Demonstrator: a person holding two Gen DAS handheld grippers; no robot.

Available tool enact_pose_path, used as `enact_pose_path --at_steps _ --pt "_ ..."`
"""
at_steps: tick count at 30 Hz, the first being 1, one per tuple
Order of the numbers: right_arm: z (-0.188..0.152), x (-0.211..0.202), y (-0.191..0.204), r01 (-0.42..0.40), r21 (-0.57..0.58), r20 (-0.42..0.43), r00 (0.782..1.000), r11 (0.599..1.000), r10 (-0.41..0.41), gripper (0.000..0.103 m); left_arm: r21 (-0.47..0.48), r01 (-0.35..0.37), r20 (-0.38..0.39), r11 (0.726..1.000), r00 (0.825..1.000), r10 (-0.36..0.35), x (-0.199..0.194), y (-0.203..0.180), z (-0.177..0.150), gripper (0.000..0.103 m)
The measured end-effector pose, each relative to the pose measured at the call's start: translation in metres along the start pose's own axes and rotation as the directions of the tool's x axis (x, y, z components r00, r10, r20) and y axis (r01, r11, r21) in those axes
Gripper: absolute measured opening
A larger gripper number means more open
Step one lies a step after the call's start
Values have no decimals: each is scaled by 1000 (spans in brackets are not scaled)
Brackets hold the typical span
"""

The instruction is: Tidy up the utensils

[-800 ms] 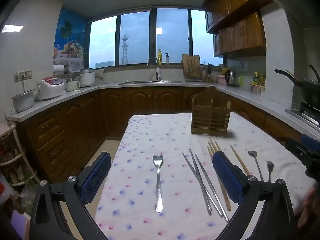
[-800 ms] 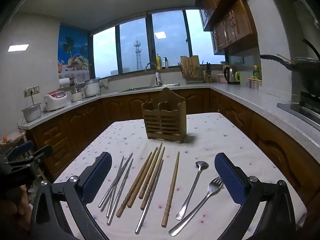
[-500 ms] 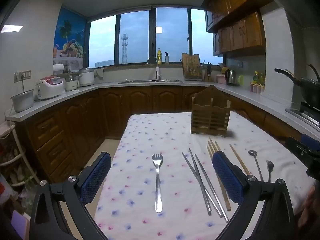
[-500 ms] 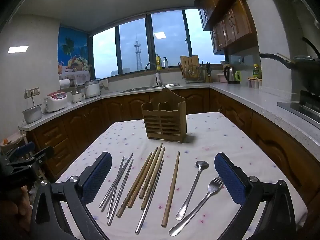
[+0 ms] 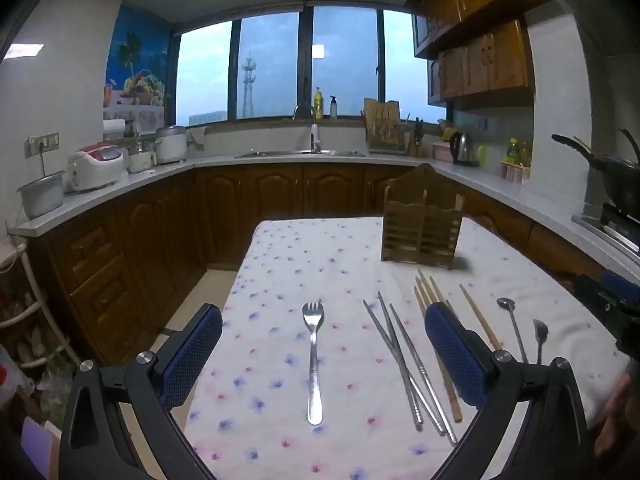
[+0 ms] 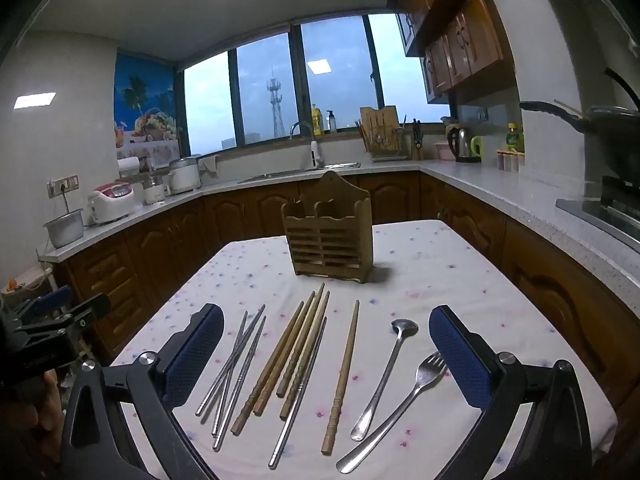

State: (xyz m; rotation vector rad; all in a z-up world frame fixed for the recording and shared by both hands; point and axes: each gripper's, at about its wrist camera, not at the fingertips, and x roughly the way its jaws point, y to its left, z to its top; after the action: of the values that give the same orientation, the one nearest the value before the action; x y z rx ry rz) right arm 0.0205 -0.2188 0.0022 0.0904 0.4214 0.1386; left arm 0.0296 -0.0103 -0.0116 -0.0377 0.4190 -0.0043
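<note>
Blue pads are held spread wide on both the left gripper [image 5: 323, 354] and right gripper [image 6: 326, 354], nothing grasped; no shift is seen since a moment ago. Forks, chopsticks [image 6: 286, 354] and spoon [image 6: 386, 374] lie unsorted before the wooden holder [image 6: 330, 236], so sorting is judged unstarted.

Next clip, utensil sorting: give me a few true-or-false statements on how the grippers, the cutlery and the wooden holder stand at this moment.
1. Both the left gripper and the right gripper are open and empty. True.
2. The wooden holder already holds chopsticks. False: none show in it.
3. One fork lies alone, apart from the other cutlery. True.
4. The spoon lies left of the wooden chopsticks. False: it lies to their right.
</note>
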Motion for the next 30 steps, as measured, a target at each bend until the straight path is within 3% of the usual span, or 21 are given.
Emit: enact_pose_path --at_steps 6,11,14,16,19,25,30 --pt "3 13 -4 7 28 -47 999 1000 -6 103 -78 39 -139 996 989 -50 21 8 10 101" --pt "8 29 -11 -6 54 -97 995 999 11 100 -38 55 -172 998 983 -61 44 7 22 96" --pt "11 43 -17 -8 74 -139 990 997 18 86 17 50 -229 999 972 -45 66 6 25 88" --pt "11 55 -23 -10 89 -171 985 996 25 78 20 57 -274 998 961 -50 78 7 30 79" --pt "13 73 -29 -6 102 -220 975 995 28 65 -6 81 -291 997 954 -79 93 9 39 75" --pt "14 111 -38 -18 128 -311 949 992 57 52 -27 142 -343 989 928 -143 127 9 53 57" --pt "16 143 -43 -21 125 -370 927 992 66 47 31 148 -400 989 908 -123 159 5 62 53"
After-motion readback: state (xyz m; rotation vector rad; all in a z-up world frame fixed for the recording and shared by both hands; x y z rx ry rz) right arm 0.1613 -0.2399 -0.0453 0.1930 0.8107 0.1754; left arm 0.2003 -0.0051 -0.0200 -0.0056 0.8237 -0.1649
